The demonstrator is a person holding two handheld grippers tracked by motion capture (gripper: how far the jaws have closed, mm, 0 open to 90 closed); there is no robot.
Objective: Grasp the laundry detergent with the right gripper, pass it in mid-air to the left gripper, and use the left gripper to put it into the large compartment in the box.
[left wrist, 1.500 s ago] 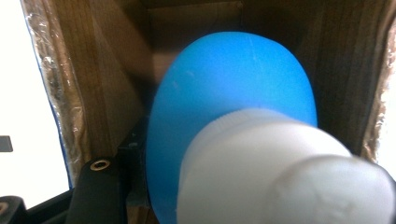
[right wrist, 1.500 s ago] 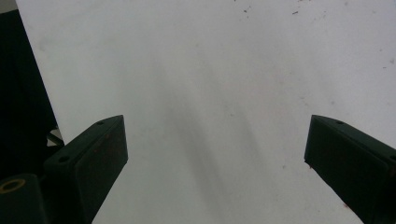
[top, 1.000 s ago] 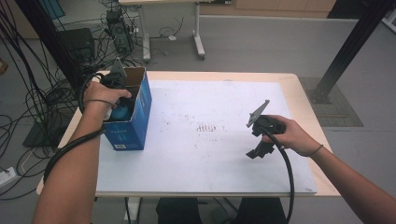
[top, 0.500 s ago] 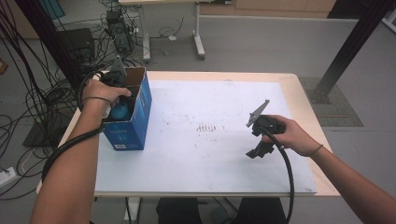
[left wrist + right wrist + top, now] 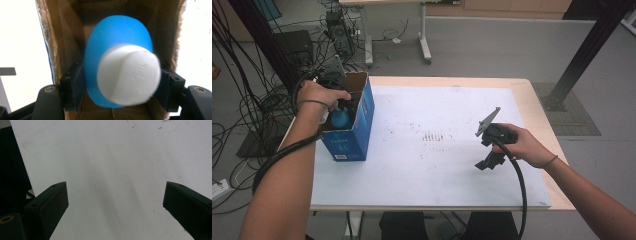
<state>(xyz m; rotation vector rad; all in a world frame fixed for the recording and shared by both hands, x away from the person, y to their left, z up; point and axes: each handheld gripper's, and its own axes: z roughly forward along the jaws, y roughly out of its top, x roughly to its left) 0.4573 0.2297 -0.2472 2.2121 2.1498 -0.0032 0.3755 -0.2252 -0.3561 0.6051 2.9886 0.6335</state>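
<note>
High view: white table (image 5: 437,165), grey floor; left jaws around bottle (image 5: 117,65), right jaws apart.

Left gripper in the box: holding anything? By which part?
The left gripper, jaws just opening, still flanks a blue bottle just behind its white cap; contact can't be told. Right gripper holds nothing.

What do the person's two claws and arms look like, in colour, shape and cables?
Both claws are black with two blocky flat jaws. The right claw carries a grey three-cornered plate and trails a thick black cable. The left claw also trails a black cable. Both forearms are without sleeves; a thin dark band circles each wrist.
</note>
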